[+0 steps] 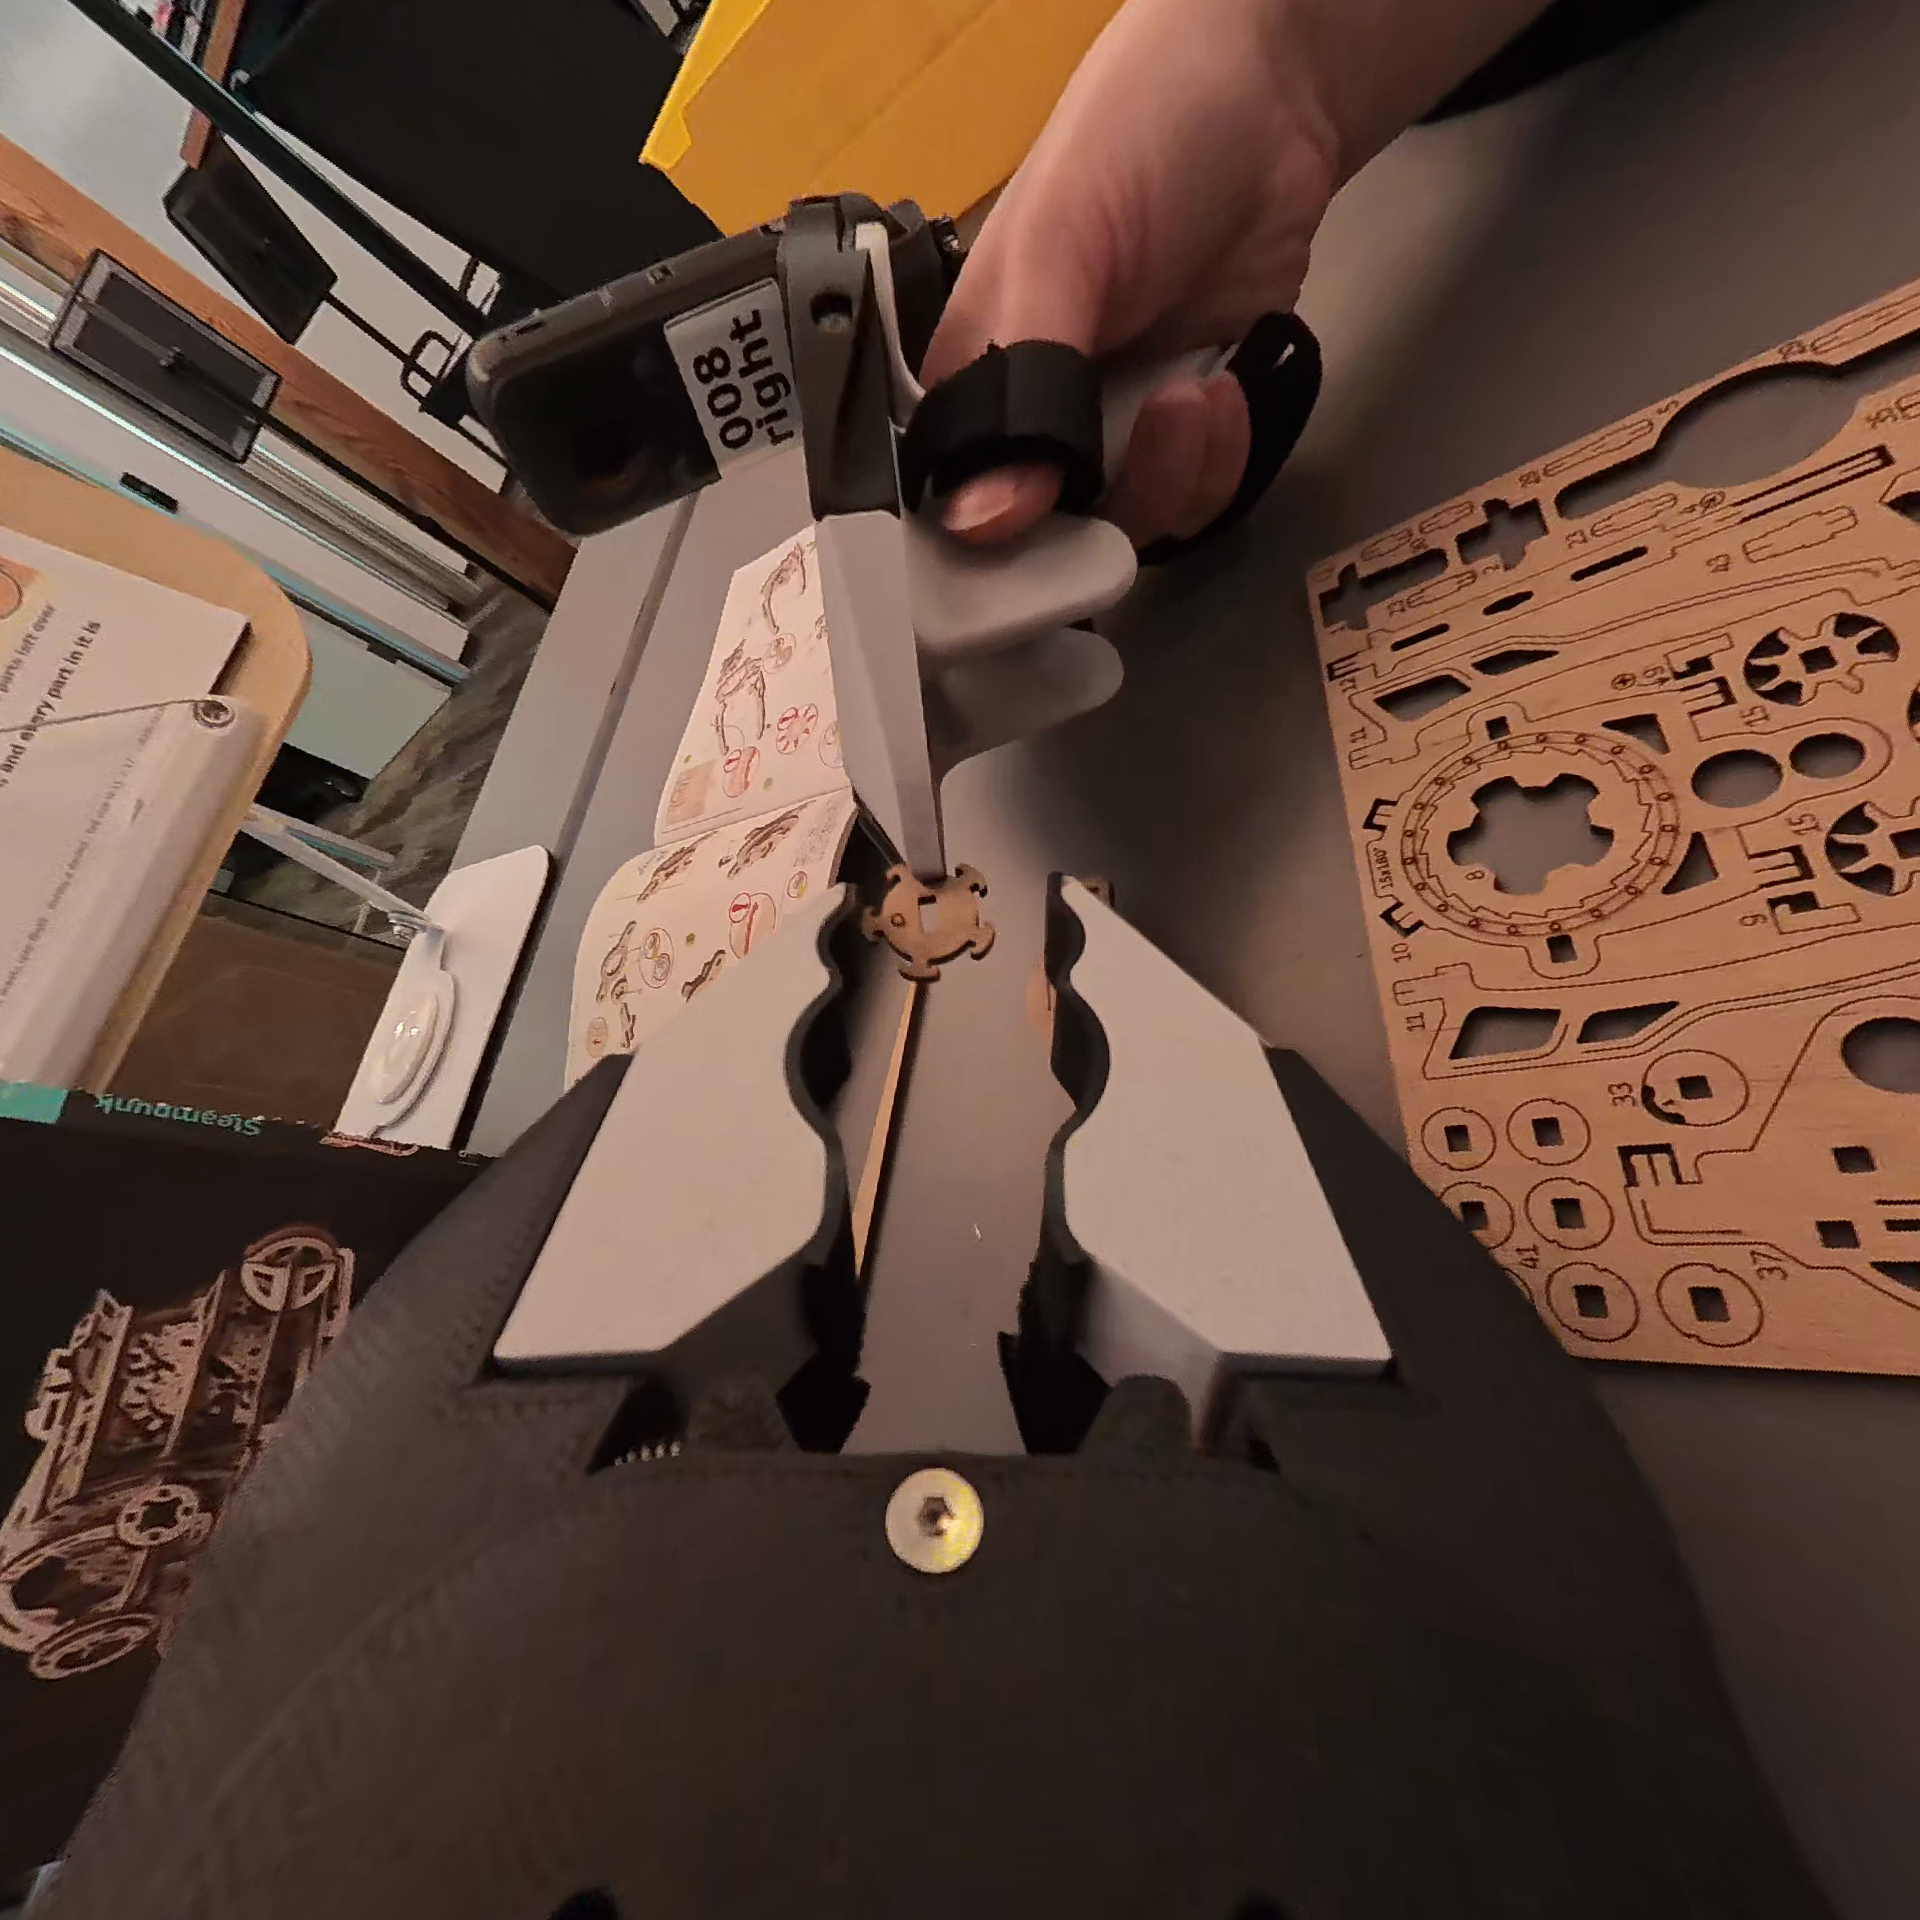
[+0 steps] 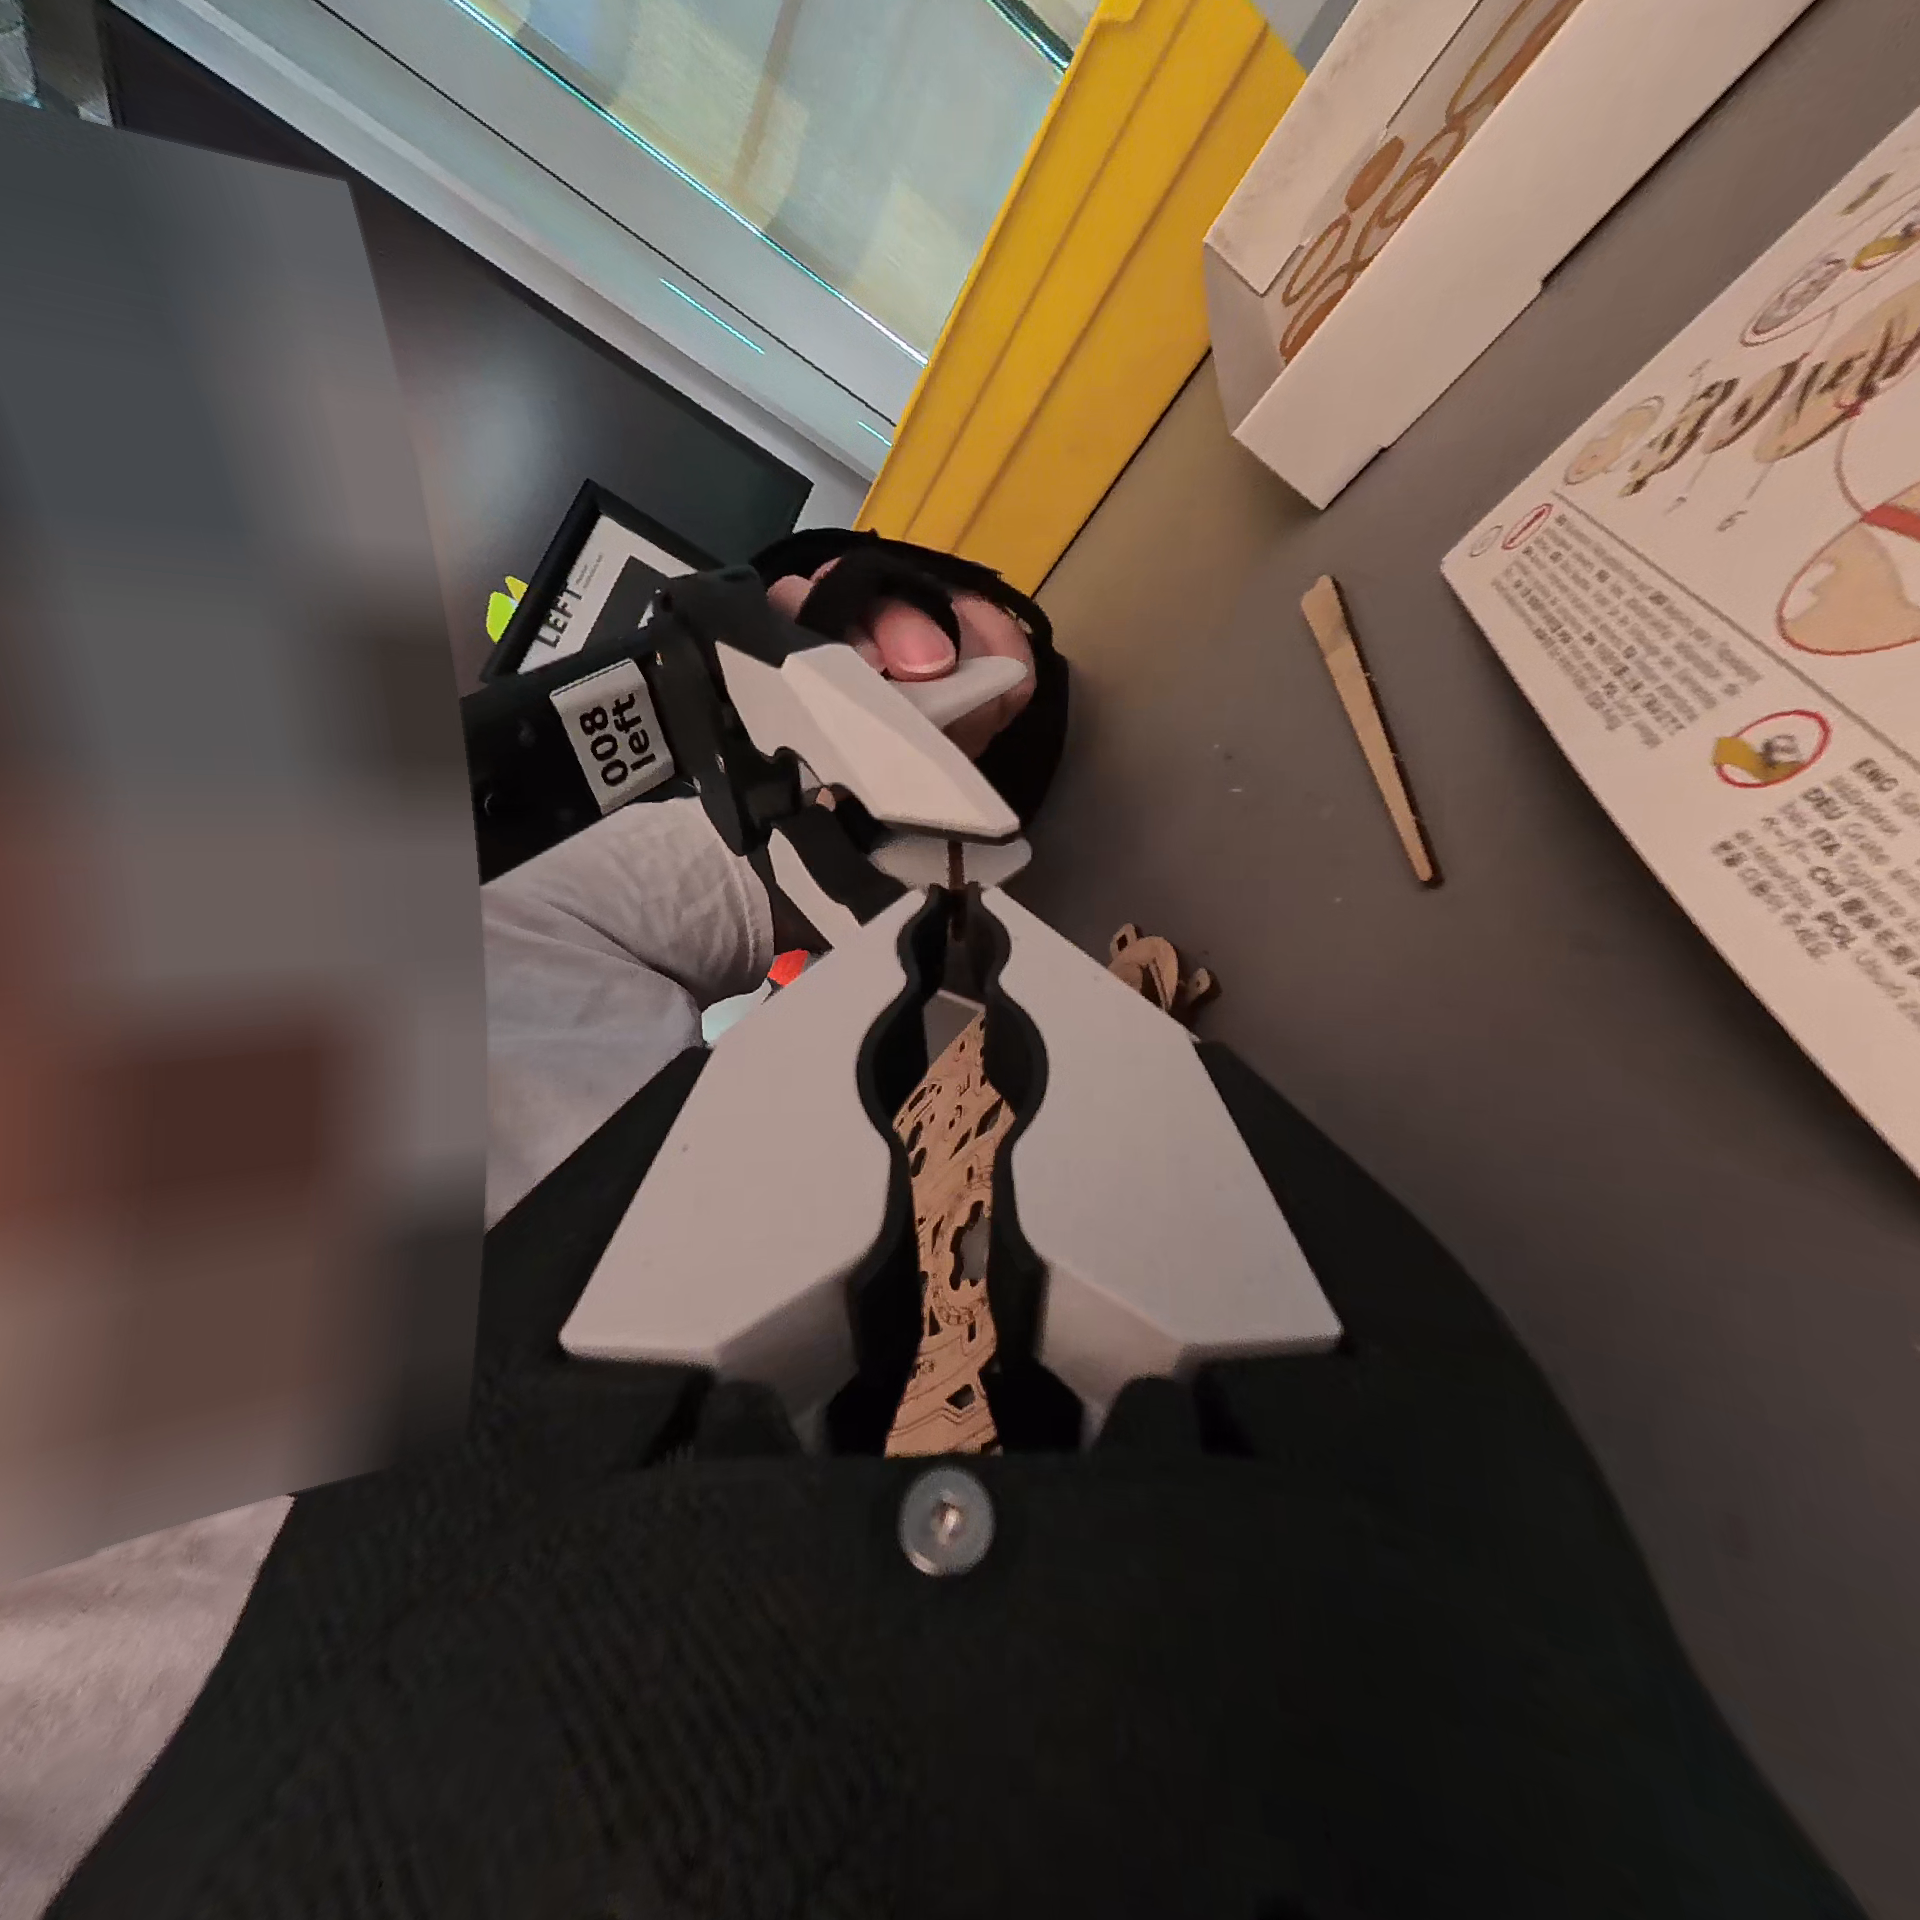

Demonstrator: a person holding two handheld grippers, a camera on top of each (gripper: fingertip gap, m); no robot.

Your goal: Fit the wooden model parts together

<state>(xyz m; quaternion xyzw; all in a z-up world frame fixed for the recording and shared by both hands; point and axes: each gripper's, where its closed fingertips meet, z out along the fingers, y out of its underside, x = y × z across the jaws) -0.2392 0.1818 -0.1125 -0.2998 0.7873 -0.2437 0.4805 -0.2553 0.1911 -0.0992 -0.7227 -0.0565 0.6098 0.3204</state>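
The small toothed wooden wheel (image 1: 928,922) hangs above the counter (image 1: 1299,1455), pinched at its rim by the right gripper (image 1: 925,868), whose jaws are closed on it. It looks thin, light and brittle, best held by the flat faces near the hub. The left gripper (image 1: 945,1039) stands part open, empty, just beside it. The punched wooden sheet (image 1: 1621,935) lies towards the right edge.

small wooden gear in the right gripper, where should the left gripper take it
Probably the free lower rim of the small wooden gear, coming from below, opposite the right gripper, which pinches its top edge. The open left gripper flanks the notched sides.
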